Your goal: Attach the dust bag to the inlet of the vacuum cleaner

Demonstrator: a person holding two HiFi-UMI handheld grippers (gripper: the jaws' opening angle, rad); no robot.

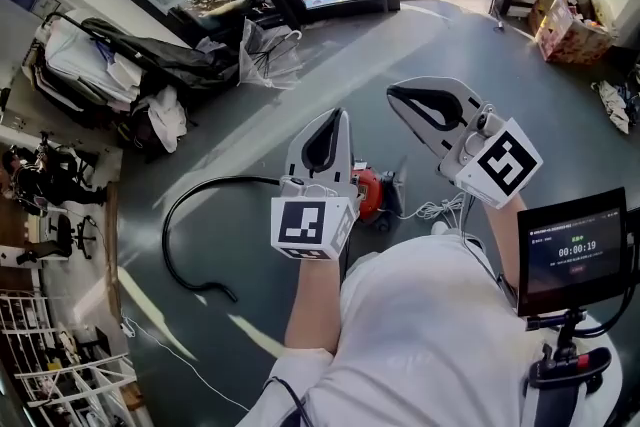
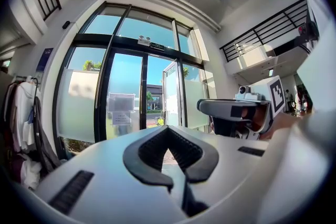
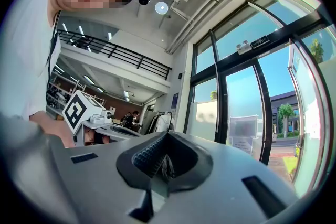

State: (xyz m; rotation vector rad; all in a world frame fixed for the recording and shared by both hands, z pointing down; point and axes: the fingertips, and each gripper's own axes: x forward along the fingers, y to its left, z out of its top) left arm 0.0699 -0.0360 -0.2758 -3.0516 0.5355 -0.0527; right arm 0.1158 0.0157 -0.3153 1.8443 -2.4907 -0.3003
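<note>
Red vacuum cleaner (image 1: 368,193) sits on the floor (image 1: 300,55) beneath me. I hold the left hand-held gripper (image 1: 330,130) and right hand-held gripper (image 1: 415,100) raised, both closed and empty, probably resting; no dust bag shows.

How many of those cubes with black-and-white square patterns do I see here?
2. One cube sits on the left gripper, low in the middle of the head view; the other is on the right gripper, further right. None seems hidden.
</note>
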